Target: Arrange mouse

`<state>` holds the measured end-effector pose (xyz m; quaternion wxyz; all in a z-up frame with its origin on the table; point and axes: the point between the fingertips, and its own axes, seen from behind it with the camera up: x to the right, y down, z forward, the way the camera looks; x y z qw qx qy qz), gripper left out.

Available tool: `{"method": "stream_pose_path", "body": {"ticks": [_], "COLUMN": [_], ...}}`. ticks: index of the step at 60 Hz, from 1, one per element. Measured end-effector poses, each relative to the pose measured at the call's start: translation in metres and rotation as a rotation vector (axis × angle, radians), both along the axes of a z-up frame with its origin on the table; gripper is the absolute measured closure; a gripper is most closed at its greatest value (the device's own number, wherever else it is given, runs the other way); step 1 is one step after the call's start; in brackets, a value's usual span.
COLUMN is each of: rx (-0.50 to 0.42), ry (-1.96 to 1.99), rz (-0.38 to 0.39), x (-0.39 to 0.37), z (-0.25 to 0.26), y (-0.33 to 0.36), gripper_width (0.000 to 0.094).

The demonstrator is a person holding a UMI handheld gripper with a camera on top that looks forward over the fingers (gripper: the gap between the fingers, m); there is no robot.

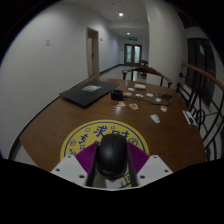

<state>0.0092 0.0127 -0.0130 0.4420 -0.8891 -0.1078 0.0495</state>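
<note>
A black computer mouse (111,158) sits between my gripper's (111,166) two fingers, over a round yellow and purple mouse mat (106,139) on the brown wooden table (60,122). The purple pads (87,160) press against both sides of the mouse. The fingers are shut on it. I cannot tell whether the mouse is lifted or resting on the mat.
A closed dark laptop (88,93) lies on the table beyond and left. Small white items (133,103) are scattered farther back and right. Chairs (150,74) stand at the far end, a wooden railing (200,85) on the right. A corridor with doors lies beyond.
</note>
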Motion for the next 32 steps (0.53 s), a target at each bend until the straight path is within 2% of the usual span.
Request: {"method": "stream_pose_path", "body": {"ticks": [4,9,21,32], "rx": [-0.015,-0.05,-0.033,0.003], "ry": [-0.012,-0.011,0.053,0.115], "rz": [0.015,0.025,0.108,0.067], "x": [0.004,0.013,0.049,0.123], "z": [-0.001,0.002,0.046,0.072], "y": [-0.003,-0.014,-0.069,-0.118], "gripper_width": [0.0318,0.0079,0.0077,0.0082]}}
